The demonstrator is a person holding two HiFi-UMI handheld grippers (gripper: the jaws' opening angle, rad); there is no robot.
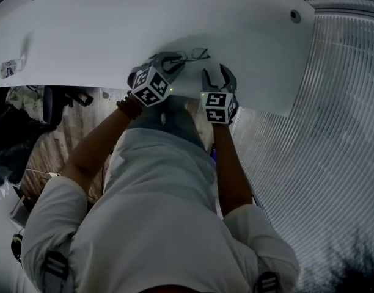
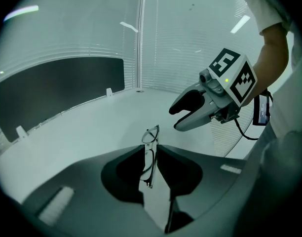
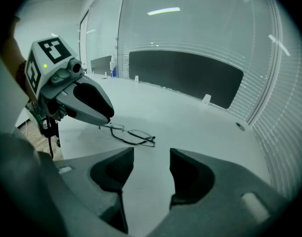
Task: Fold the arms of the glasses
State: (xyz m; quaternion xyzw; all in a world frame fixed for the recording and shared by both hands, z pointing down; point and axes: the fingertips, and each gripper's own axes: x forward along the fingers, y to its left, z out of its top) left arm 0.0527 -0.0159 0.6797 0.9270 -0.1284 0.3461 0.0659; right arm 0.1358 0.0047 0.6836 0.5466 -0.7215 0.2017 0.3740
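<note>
Glasses [image 1: 198,55] near table [image 1: 113,29] edge, pinched by left tool [image 1: 178,60]; right tool [image 1: 214,72] gapes.

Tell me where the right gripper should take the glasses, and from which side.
Probably the free end of the glasses, by the lens rim, coming from the right gripper's own side: the left gripper covers the other end, and the thin frame lies flat.

Looks like an office from my end: big white desk [image 1: 83,35] w/ cable grommet holes [image 1: 295,15], dark privacy screen [image 3: 190,78] along its far edge, striped glass partition walls [image 2: 190,43], strip light [image 3: 163,11] up top.
</note>
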